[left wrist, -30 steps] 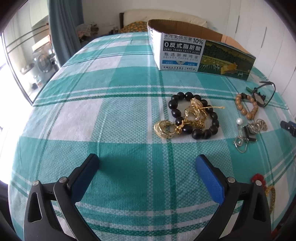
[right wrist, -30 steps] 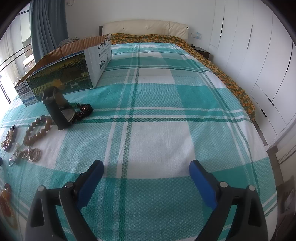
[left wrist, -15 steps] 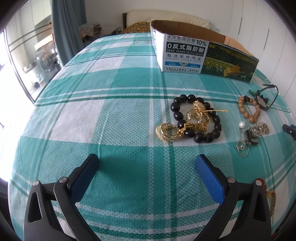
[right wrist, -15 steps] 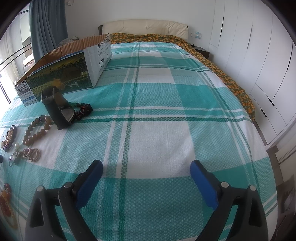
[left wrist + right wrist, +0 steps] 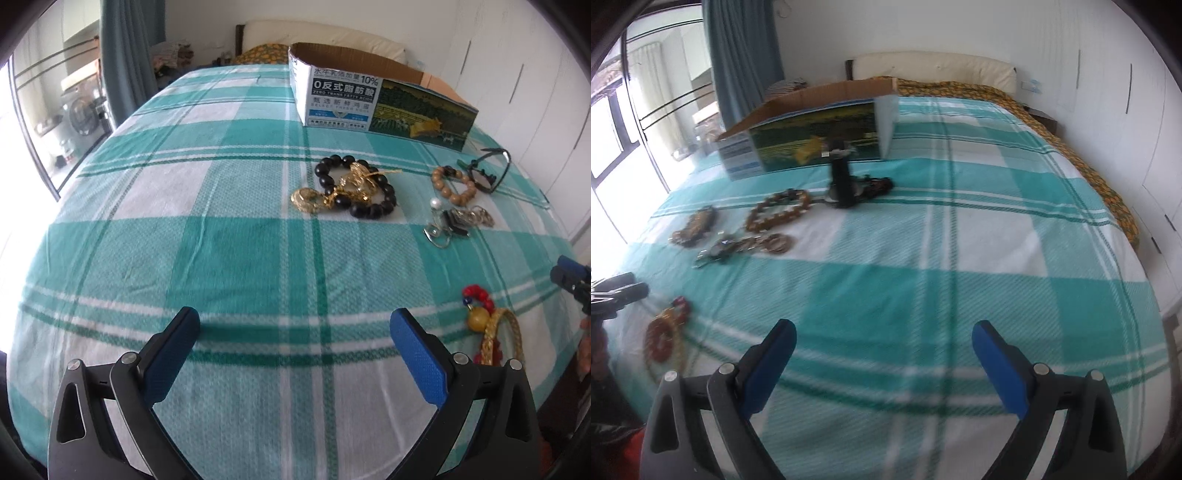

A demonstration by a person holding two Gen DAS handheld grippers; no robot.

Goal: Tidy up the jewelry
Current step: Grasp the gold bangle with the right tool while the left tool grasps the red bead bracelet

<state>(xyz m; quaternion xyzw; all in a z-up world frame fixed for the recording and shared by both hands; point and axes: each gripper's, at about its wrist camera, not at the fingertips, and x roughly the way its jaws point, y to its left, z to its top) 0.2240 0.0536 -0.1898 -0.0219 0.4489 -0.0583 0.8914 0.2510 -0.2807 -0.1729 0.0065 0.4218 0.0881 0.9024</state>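
1. Tools first: the left tool (image 5: pixel 295 330) hangs low over the near part of the bed, its blue pads spread wide with nothing between them.
2. The right tool (image 5: pixel 884 341) likewise gapes wide and grips nothing, above the green-and-white plaid bedspread (image 5: pixel 960 258).
3. Just right of the left tool, near the bed's edge, lie a red bead string (image 5: pixel 476 295) with an amber bead and a gold mesh bangle (image 5: pixel 502 332), touching each other.
4. Farther out, in the middle of the left view, a black bead bracelet (image 5: pixel 373 210) lies tangled with gold jewelry (image 5: pixel 306 197).
5. Right of that cluster sit a brown wooden bead bracelet (image 5: pixel 450 184) and, nearer, a heap of silver pieces (image 5: pixel 454 221) with a pearl.
6. A black watch (image 5: pixel 487 170) lies beside the wooden beads, on their far right.
7. Beyond all the jewelry, an open cardboard box (image 5: pixel 369 99) stands on the bed; its contents are hidden.
8. The right view is blurred; it shows the same jewelry at its left.
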